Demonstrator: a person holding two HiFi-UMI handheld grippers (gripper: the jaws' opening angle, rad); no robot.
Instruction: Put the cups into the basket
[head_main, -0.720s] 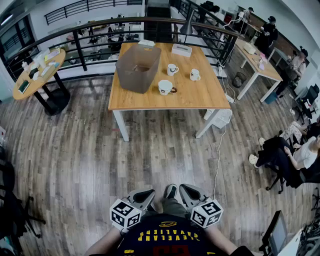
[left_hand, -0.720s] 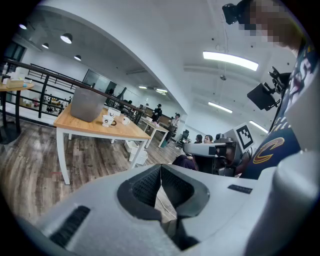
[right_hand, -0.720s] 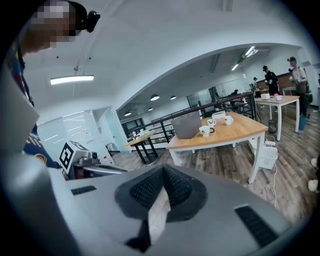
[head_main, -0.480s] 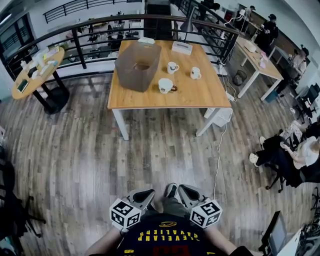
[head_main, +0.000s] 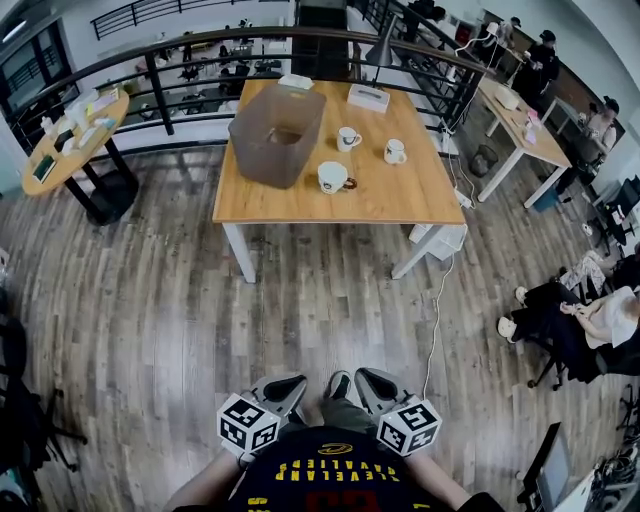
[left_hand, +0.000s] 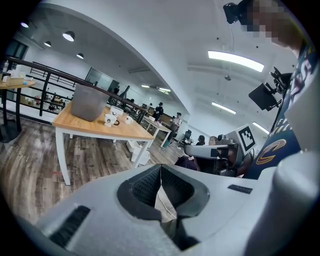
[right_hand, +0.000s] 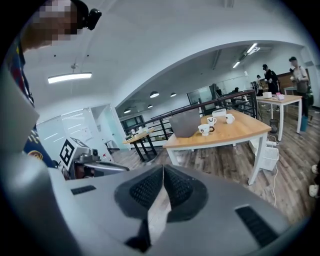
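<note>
Three white cups stand on the wooden table (head_main: 390, 200) far ahead: the nearest cup (head_main: 331, 177) with a dark saucer edge, a second cup (head_main: 346, 138) behind it, a third cup (head_main: 394, 151) to the right. The translucent grey basket (head_main: 276, 133) stands left of them. The cups (right_hand: 206, 129) and basket (right_hand: 185, 122) also show small in the right gripper view; the basket (left_hand: 89, 103) shows in the left gripper view. My left gripper (head_main: 291, 384) and right gripper (head_main: 368, 379) are held close to the person's body, well short of the table, both shut with nothing between the jaws.
A round side table (head_main: 72, 135) with small items stands at the left by a black railing (head_main: 170, 55). A white box (head_main: 368, 97) lies at the main table's far edge. A cable (head_main: 436, 300) trails on the floor. Seated people (head_main: 570, 320) are at the right.
The view has shifted slightly nearer the table; both grippers keep their place by the body, still shut.
</note>
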